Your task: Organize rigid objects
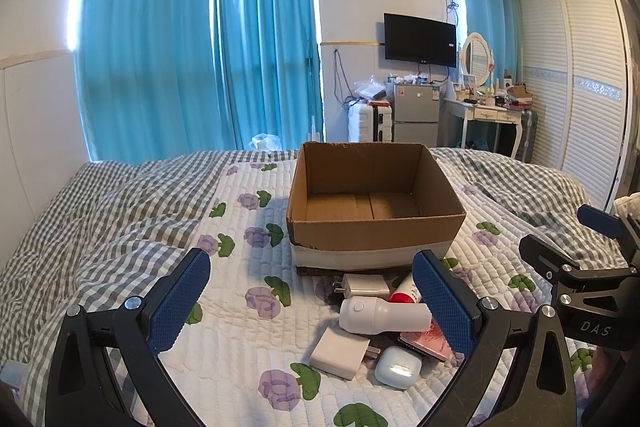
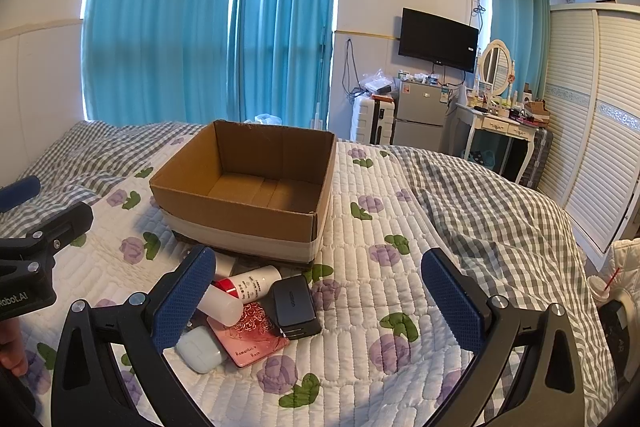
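With both grippers, left (image 1: 312, 301) and right (image 2: 318, 301), spread apart and empty above the pile (image 2: 256, 311) just before the empty box (image 1: 372, 203), we should probably pinch one item squarely.

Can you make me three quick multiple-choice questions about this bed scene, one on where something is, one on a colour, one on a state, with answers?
1. Where do the small items lie?
A. inside the box
B. on the quilt in front of the box
C. on the fridge

2. What colour are the gripper pads?
A. blue
B. red
C. yellow

3. The cardboard box is:
A. taped shut
B. full
C. open and empty

Answers: B, the pink case and black charger rest on the quilt; A, the left gripper and right gripper have blue pads; C, the cardboard box shows a bare floor.
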The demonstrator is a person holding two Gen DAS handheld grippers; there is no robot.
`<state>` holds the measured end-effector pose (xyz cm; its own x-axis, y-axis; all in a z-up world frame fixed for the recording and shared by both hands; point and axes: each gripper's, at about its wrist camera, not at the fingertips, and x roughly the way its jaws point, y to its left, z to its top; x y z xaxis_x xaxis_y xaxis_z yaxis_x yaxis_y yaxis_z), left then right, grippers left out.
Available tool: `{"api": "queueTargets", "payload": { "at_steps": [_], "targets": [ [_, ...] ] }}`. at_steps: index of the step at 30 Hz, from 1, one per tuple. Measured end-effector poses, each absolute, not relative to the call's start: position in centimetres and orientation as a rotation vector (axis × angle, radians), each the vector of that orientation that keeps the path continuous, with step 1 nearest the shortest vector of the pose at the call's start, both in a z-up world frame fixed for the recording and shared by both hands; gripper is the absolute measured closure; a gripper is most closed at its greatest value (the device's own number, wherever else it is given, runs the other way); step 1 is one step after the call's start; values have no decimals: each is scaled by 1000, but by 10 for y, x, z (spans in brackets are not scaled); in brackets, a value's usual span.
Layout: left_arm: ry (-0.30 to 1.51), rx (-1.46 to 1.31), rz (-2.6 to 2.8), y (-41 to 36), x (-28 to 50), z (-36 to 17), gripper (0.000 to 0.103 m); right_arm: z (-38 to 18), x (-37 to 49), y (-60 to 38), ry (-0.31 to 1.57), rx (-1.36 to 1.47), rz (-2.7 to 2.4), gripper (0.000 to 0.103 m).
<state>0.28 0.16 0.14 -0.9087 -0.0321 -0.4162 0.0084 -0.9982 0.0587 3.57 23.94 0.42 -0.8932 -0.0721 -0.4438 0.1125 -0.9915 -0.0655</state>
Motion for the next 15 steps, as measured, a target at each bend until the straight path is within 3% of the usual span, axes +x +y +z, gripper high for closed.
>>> {"api": "queueTargets", "payload": {
  "at_steps": [10,15],
  "targets": [
    [-81,676,-3048,1,5,10,0,12,40,236,147,684,-2958,0],
    [-151,890,-2948,-1,-19,-16,0,2,29,237,167,779,-2950,0]
  ]
}}
